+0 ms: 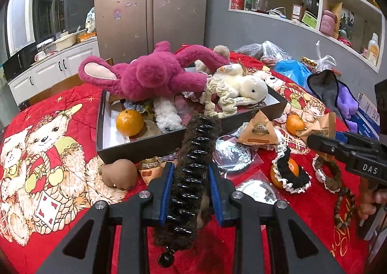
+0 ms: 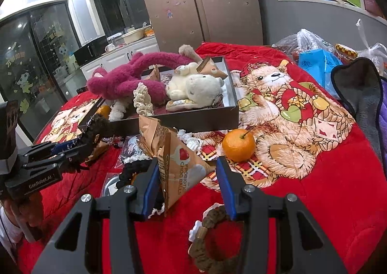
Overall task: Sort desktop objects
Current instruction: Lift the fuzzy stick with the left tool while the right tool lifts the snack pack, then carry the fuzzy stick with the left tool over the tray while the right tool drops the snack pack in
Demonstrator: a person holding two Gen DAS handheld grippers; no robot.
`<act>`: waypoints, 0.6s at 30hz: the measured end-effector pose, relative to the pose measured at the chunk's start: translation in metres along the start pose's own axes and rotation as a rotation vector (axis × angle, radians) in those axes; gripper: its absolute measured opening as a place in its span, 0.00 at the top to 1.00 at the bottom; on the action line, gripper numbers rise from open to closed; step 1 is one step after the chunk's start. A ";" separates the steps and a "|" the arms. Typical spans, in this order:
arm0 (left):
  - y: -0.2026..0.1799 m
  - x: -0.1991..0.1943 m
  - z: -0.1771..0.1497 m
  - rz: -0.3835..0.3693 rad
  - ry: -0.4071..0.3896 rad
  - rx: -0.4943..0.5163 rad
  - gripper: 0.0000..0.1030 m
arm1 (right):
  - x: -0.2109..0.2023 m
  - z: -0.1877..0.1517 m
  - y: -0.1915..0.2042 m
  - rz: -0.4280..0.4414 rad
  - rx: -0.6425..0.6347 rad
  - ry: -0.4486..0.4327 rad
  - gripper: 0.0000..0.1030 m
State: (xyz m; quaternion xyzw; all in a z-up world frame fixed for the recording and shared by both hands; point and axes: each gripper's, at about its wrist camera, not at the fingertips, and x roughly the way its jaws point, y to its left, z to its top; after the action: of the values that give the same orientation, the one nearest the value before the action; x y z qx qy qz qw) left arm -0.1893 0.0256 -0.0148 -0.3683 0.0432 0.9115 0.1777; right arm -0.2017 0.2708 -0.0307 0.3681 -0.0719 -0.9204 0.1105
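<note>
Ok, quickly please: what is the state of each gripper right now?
Left gripper: closed on the hair clip.
Right gripper: open, around the snack packet, which touches only one pad; not gripped.
</note>
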 end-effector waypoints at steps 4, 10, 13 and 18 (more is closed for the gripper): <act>0.001 -0.003 0.001 0.017 -0.017 0.002 0.72 | 0.000 0.000 0.000 0.005 -0.003 -0.004 0.55; -0.002 -0.012 0.008 0.014 -0.046 0.009 0.72 | -0.003 0.002 0.002 0.007 -0.009 -0.022 0.55; -0.005 -0.022 0.019 0.022 -0.087 0.005 0.72 | -0.008 0.009 0.002 0.009 0.002 -0.051 0.55; -0.011 -0.024 0.046 0.059 -0.175 -0.016 0.72 | -0.003 0.040 0.010 -0.001 0.019 -0.078 0.55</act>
State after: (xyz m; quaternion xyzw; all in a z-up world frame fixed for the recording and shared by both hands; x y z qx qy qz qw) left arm -0.1999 0.0387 0.0353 -0.2872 0.0310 0.9454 0.1509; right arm -0.2258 0.2636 0.0024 0.3332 -0.0848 -0.9333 0.1038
